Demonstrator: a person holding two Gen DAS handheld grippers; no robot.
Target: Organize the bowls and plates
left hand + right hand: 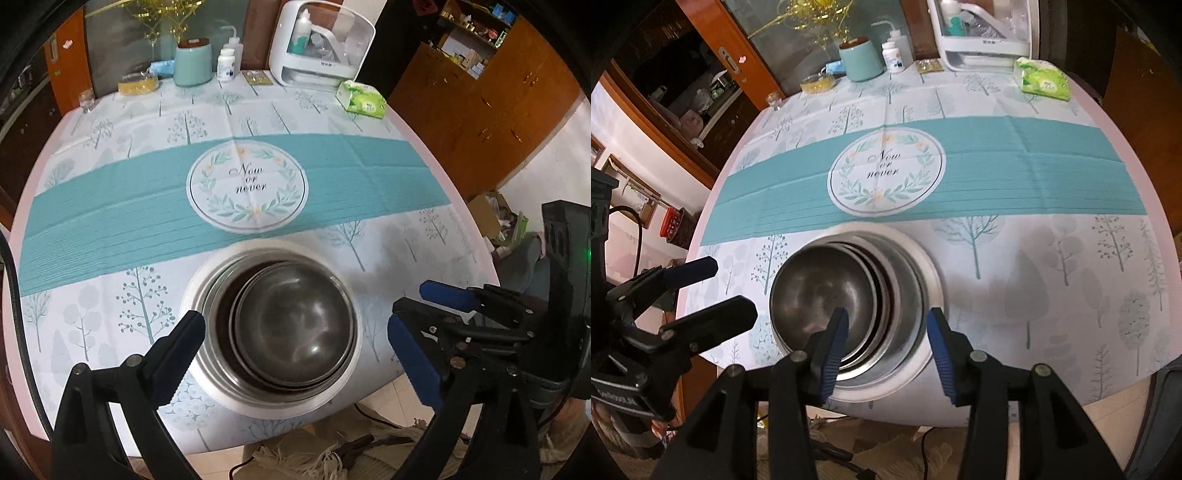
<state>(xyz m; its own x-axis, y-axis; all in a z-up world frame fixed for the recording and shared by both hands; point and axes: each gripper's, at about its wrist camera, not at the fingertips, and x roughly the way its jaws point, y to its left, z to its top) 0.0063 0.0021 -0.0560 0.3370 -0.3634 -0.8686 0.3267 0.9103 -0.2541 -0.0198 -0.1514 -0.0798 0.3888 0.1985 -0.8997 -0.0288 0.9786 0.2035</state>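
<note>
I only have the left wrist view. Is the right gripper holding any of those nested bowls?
Observer: No. The right wrist view shows the right gripper open, its fingers straddling the near rim of the stacked bowls without gripping it.
Operator: What's right of the bowls, behind that gripper?
Observer: Only bare tablecloth.
Operator: And beyond the table's left edge?
Observer: A red basket near the wall.
</note>
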